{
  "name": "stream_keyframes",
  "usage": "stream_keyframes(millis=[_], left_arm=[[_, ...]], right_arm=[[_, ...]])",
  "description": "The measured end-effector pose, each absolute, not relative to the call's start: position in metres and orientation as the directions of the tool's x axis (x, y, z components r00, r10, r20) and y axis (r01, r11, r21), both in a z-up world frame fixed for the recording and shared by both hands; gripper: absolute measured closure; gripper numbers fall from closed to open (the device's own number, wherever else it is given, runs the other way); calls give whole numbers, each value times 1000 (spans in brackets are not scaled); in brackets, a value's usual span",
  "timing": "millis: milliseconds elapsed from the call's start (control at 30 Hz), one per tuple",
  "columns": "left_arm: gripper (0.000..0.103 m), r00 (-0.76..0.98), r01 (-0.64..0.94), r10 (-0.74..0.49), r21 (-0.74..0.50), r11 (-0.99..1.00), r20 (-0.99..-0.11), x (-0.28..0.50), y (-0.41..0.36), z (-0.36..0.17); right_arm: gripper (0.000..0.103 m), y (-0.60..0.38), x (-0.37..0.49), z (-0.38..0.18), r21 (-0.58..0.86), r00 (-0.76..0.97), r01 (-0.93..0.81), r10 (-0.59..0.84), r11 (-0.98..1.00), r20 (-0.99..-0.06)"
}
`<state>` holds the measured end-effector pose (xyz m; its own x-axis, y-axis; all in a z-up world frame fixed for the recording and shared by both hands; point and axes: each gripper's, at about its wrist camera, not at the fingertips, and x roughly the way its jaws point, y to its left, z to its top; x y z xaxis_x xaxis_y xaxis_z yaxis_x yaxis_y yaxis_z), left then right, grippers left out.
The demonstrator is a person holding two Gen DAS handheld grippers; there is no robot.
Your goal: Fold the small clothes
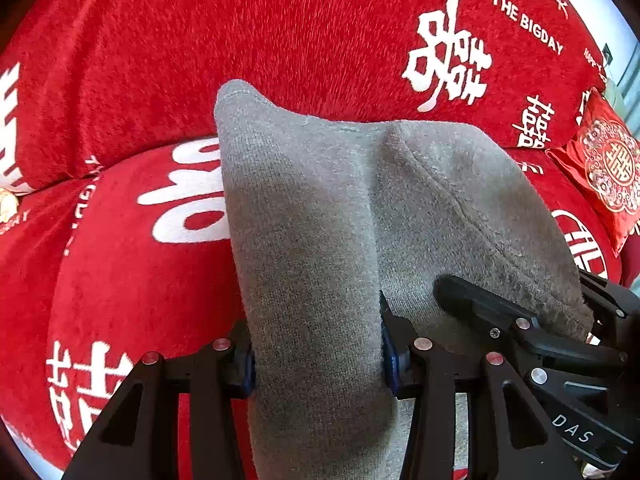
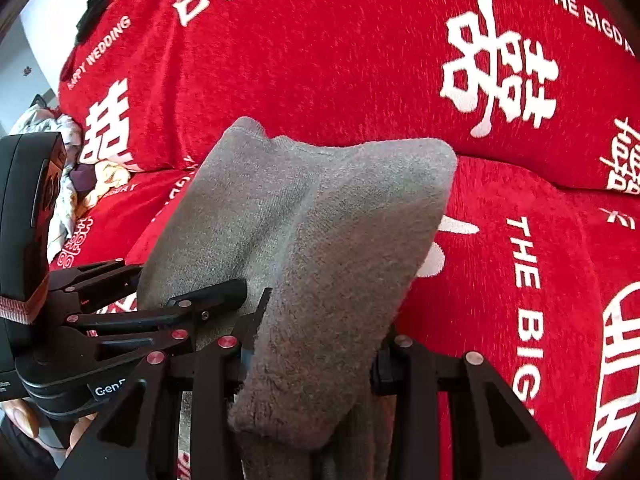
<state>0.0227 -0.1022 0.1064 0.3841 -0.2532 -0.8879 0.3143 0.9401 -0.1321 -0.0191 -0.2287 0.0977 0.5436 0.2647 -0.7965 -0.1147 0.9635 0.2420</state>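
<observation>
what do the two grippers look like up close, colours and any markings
Both grippers are matte black plastic linkages with round silver and red-tinted rivets. The left gripper has blue pads on its fingers and white "DAS" lettering beside it. Beside the right gripper white "Gen" lettering shows.

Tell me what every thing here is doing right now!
Grey cloth: lifted off the sofa, bunched, hanging between both tongs.
Left tongs: shut on the grey cloth.
Right tongs: shut on the grey cloth.
Red sofa cover: spread over the cushions, white writing showing.
Red cushion: lying at the sofa's far end.
Pile of clothes: crumpled at the sofa's edge.
</observation>
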Motion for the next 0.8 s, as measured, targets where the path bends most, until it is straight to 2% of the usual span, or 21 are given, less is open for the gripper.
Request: stream_keyframes(millis=[500, 800], left_arm=[[55, 428, 317, -222, -85, 945, -876, -30, -83, 130], [55, 424, 305, -209, -78, 949, -882, -51, -71, 127]], right_arm=[[63, -202, -70, 125, 215, 582, -138, 255, 967, -772], [64, -191, -88, 126, 212, 577, -156, 263, 965, -773]])
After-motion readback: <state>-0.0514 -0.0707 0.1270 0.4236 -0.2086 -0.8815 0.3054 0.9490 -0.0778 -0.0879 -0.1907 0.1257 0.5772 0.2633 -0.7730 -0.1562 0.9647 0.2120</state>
